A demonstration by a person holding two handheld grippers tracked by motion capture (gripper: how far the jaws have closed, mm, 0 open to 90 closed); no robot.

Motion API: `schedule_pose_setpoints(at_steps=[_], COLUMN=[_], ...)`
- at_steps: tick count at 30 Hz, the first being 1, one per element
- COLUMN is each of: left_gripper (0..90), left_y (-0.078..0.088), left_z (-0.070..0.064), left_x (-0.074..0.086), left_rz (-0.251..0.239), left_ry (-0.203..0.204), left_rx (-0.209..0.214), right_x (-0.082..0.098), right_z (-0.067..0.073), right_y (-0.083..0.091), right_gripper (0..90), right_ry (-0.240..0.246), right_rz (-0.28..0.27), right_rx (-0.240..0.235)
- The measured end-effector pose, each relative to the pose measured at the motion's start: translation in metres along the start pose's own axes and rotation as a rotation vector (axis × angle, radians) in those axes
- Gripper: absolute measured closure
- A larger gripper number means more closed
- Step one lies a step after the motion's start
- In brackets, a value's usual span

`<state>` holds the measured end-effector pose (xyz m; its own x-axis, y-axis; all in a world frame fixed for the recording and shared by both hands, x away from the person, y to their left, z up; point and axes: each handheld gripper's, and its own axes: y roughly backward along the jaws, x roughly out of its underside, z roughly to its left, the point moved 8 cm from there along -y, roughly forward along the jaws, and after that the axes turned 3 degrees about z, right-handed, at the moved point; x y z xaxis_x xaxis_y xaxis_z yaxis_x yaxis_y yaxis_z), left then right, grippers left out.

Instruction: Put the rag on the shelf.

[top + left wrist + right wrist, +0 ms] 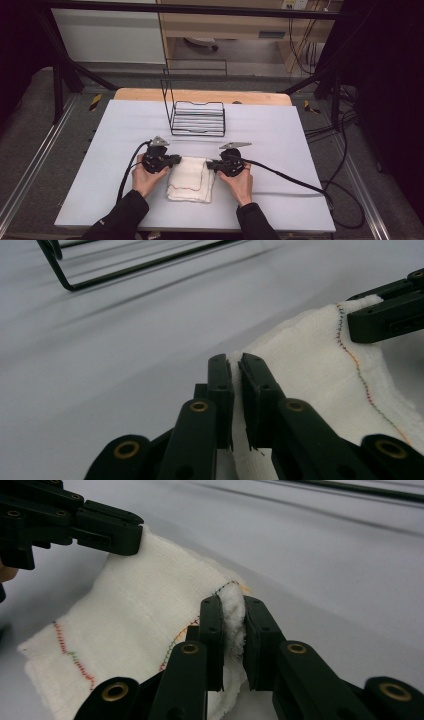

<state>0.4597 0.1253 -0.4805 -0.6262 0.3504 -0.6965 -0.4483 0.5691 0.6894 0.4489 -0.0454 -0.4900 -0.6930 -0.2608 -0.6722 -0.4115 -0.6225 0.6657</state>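
A folded white cloth point(191, 179) with coloured stitching was laid on the grey table point(280, 145), in front of a black wire rack point(197, 119). Its far left corner was pinched in the left gripper point(238, 371) and its far right corner in the right gripper point(231, 611); both corners seemed slightly lifted

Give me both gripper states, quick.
Left gripper: closed on the white cloth.
Right gripper: closed on the same cloth's other corner.
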Motion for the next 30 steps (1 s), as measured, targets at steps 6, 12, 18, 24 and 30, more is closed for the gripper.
schedule_pose_setpoints(at_steps=[6,12,18,24,30], left_gripper=[83.2,83.3,83.5,83.5,83.6], left_y=[0.015,0.028,0.04,0.05,0.057], left_z=[-0.003,-0.006,-0.01,-0.016,-0.022], left_x=[-0.005,-0.011,-0.016,-0.022,-0.027], left_rz=[-0.047,-0.092,-0.128,-0.158,-0.179], left_ry=[-0.016,-0.025,-0.038,-0.061,-0.07], left_rx=[-0.002,0.007,0.011,0.008,0.012], right_x=[-0.008,-0.016,-0.023,-0.029,-0.032], right_z=[0.01,0.018,0.025,0.028,0.029], right_y=[0.011,0.021,0.032,0.042,0.049], right_gripper=[80.9,81.0,81.2,81.3,81.3], right_ry=[0.036,0.075,0.108,0.115,0.123], right_rz=[-0.043,-0.087,-0.122,-0.155,-0.172], right_rx=[-0.024,-0.033,-0.037,-0.042,-0.043])
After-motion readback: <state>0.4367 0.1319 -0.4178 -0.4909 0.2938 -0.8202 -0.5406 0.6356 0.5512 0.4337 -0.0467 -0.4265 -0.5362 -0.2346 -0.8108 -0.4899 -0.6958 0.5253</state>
